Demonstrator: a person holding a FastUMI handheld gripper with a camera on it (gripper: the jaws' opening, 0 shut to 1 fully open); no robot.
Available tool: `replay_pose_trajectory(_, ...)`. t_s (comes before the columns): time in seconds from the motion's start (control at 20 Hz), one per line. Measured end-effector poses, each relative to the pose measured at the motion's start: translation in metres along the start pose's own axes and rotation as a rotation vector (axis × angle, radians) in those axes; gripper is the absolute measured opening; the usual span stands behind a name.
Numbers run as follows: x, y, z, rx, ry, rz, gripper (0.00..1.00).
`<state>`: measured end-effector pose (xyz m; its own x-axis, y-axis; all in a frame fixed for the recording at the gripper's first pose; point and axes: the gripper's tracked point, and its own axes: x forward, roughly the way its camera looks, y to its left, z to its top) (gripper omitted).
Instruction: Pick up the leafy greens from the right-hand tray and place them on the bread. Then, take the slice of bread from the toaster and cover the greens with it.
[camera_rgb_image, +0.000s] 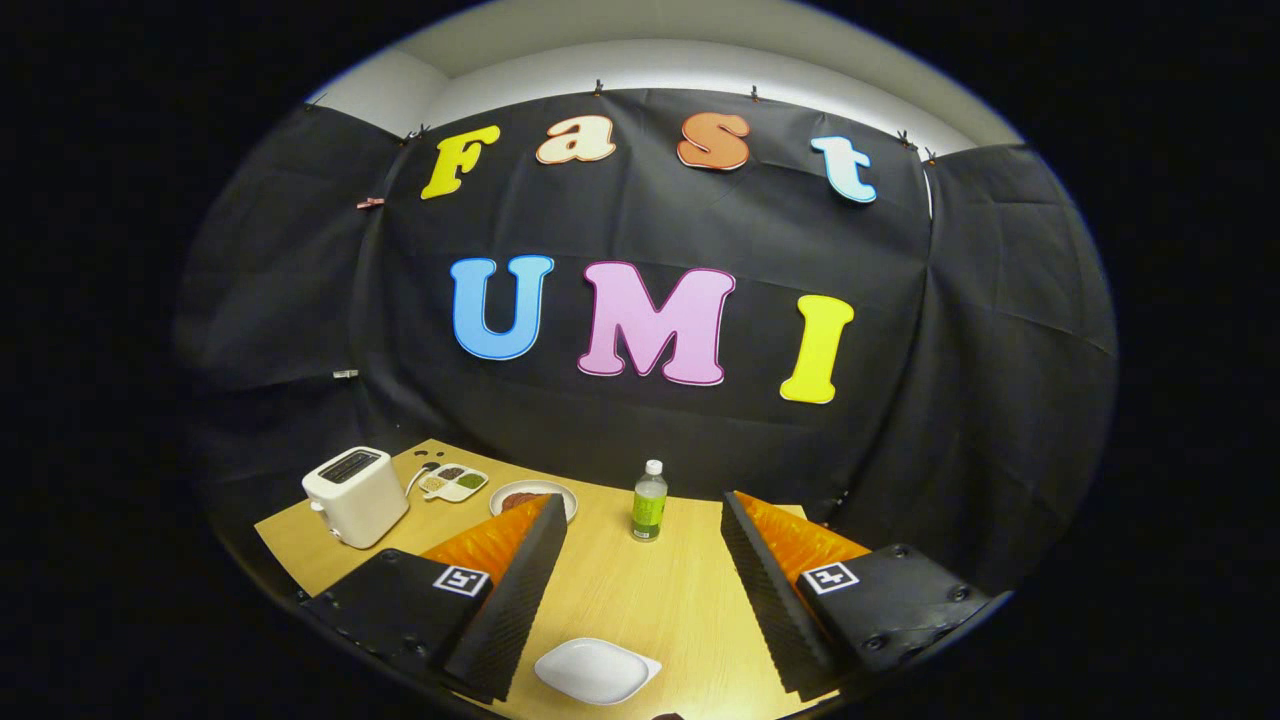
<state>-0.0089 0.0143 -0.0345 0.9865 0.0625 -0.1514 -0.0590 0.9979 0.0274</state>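
Gripper (640, 520) was what I checked first: its two fingers stood wide apart, nothing between them but bare tabletop, held up above the wooden table (640, 600) and clear of everything on it.

Working across from the left, I saw the white toaster (355, 495) at the table's far left corner, well beyond the left finger (520, 590); I could not make out whether a slice sat in its slots. Just right of the toaster lay a small white divided tray (455, 482) with dark and green contents in its compartments, the green at its right end; too small for me to say for certain that these were the leafy greens. Next came a round white plate (533, 497) with something reddish-brown on it, partly hidden behind the tip of the left finger. Further right, beyond the gap between the fingers, a bottle (649, 500) of green liquid with a white cap stood upright. Nearest me, between the fingers' bases, sat an empty white dish (596, 670). The right finger (775, 590) had only table under it.
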Motion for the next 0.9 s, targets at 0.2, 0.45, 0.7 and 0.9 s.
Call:
replay_pose_trajectory(0.2,-0.003,-0.002,-0.015,0.009,0.000,0.018,0.97)
replay_pose_trajectory(0.45,-0.003,0.001,-0.015,0.020,-0.024,0.032,0.97)
replay_pose_trajectory(0.7,-0.004,0.008,-0.014,0.004,-0.034,0.059,0.97)
replay_pose_trajectory(0.9,-0.004,0.017,-0.004,-0.013,-0.069,0.086,0.97)
